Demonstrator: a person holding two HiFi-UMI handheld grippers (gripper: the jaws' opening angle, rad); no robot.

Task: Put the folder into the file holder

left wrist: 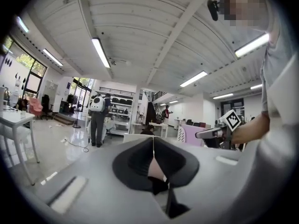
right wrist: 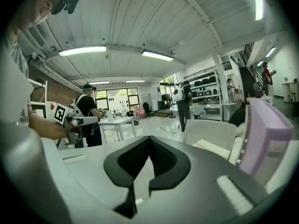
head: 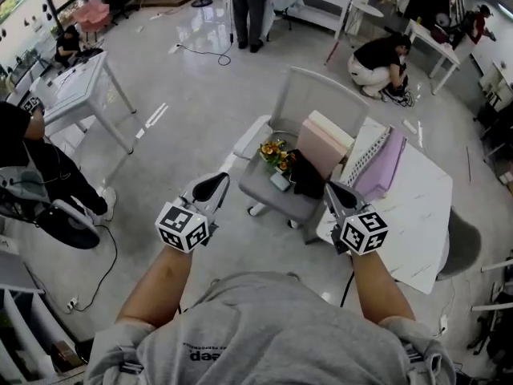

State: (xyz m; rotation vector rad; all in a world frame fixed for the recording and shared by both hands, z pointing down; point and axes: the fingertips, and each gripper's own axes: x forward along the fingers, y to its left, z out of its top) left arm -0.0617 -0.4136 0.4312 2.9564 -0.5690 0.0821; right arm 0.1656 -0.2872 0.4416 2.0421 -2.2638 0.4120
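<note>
Left tongs [head: 218, 181] and right tongs [head: 333, 189] are held shut and empty near the body, while the pink folder [head: 321, 155] is seen lying on the desk [head: 417, 215] beside the purple file holder [head: 383, 167], so the task is judged not yet begun.

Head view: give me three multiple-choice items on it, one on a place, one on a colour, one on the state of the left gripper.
1. The orange flowers lie: A on the floor; B on the grey chair; C on a shelf.
2. The file box on the white table is: A green; B purple; C black.
3. The left gripper has its jaws: A wide apart; B shut on a folder; C shut, empty.
Key: 1 B: they rest on the chair seat. 2 B: its side shows purple. 3 C: the jaws meet with nothing between.
</note>
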